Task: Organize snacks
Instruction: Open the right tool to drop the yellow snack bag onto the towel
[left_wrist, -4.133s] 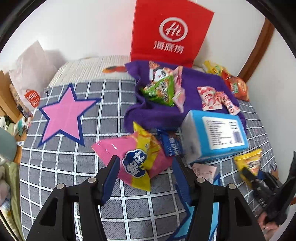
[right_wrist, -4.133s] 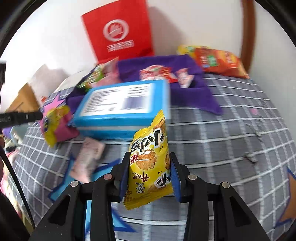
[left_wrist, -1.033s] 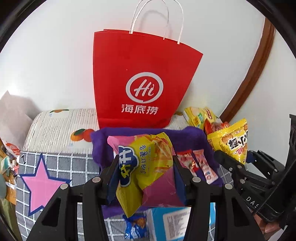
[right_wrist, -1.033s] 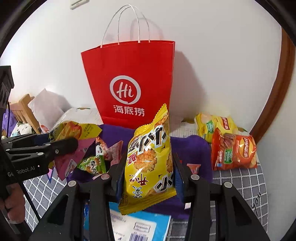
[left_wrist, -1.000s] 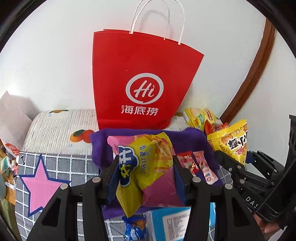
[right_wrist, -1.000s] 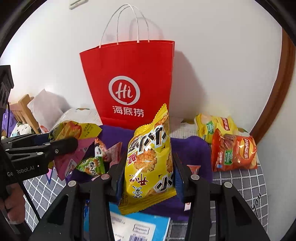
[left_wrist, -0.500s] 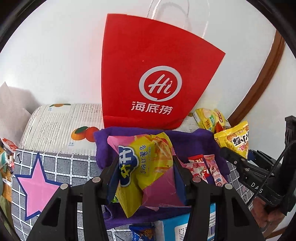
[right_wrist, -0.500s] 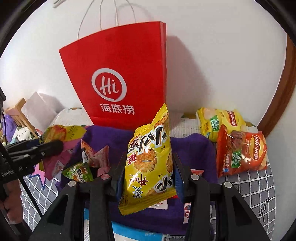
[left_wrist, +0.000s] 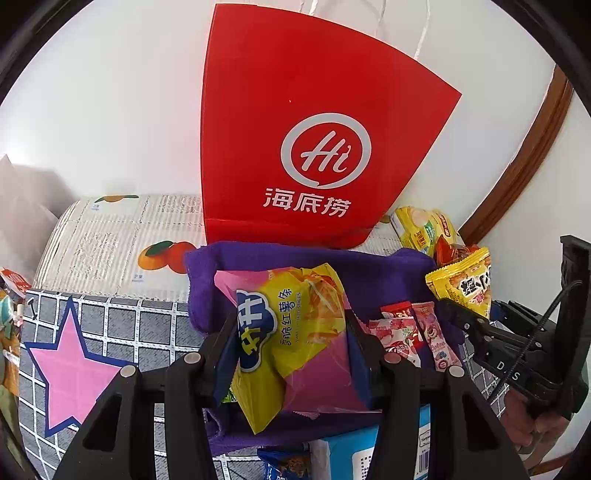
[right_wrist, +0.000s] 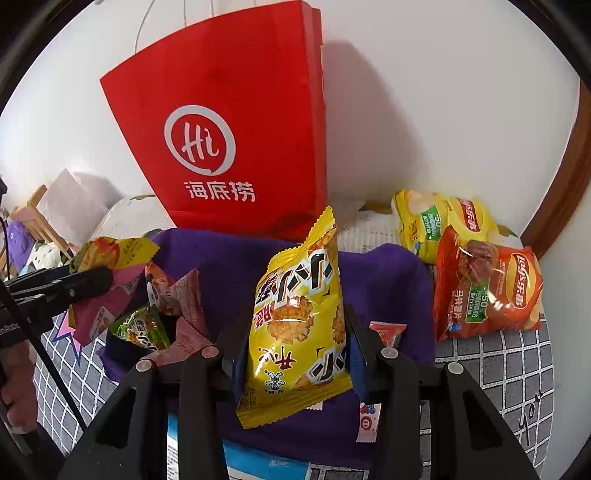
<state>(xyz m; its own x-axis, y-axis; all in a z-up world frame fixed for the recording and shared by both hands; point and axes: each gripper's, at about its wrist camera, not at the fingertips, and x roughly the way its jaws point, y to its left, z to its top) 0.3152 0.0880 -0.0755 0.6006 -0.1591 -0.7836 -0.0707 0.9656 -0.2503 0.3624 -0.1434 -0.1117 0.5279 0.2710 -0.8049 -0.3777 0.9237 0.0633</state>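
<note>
My left gripper (left_wrist: 290, 332) is shut on a yellow and pink sweet potato snack bag (left_wrist: 295, 332), held in the air in front of the red paper bag (left_wrist: 314, 129). My right gripper (right_wrist: 291, 332) is shut on a yellow rice cracker bag (right_wrist: 299, 317), also held up before the red bag (right_wrist: 236, 140). Each gripper shows in the other's view, the right one (left_wrist: 461, 317) at the right, the left one (right_wrist: 103, 277) at the left. Below lies a purple towel (left_wrist: 369, 266) with small pink candy packets (left_wrist: 413, 332) on it.
The bed has a grey checked cover with a pink star (left_wrist: 74, 354). Yellow and orange chip bags (right_wrist: 480, 280) lie at the right by the wall. A blue box (left_wrist: 388, 458) lies below the grippers. A green snack packet (right_wrist: 140, 328) lies on the towel.
Both grippers have moved closer to the red bag with their snack bags; the bag looks larger and its top edge leaves the left view.
</note>
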